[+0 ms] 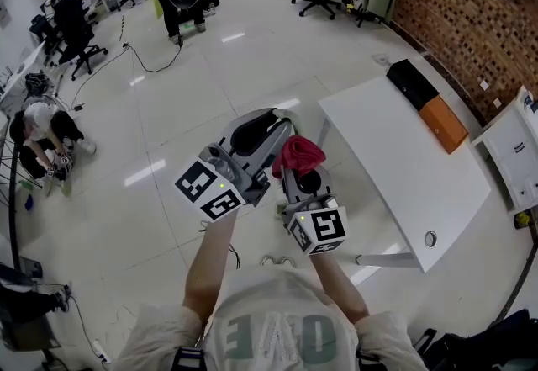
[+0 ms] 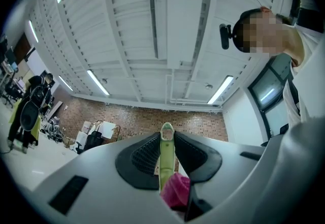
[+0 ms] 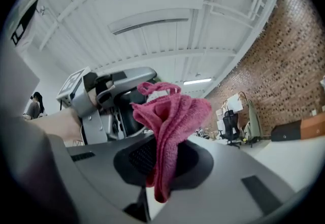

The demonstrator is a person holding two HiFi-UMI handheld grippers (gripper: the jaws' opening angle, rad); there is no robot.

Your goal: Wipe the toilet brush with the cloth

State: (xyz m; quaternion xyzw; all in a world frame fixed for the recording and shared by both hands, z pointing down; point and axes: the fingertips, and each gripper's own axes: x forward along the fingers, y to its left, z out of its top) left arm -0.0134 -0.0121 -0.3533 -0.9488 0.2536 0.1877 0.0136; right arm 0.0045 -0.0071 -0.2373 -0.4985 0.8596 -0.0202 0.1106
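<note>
Above the floor left of the worktop (image 1: 395, 151): left hand-held gripper (image 2: 166, 141) clamped on the toilet brush's green handle (image 2: 166, 164), right hand-held gripper (image 3: 162, 159) pinching the red cloth (image 3: 172, 116) beside it; I should fold cloth round handle and stroke lengthwise.

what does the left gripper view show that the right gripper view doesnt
Only the left gripper view: the green toilet brush handle clamped in the left gripper. Only the right gripper view: the right gripper shut on the cloth, plus the left gripper's marker cube and the orange box. Both: the pink cloth and the brick wall.
</note>
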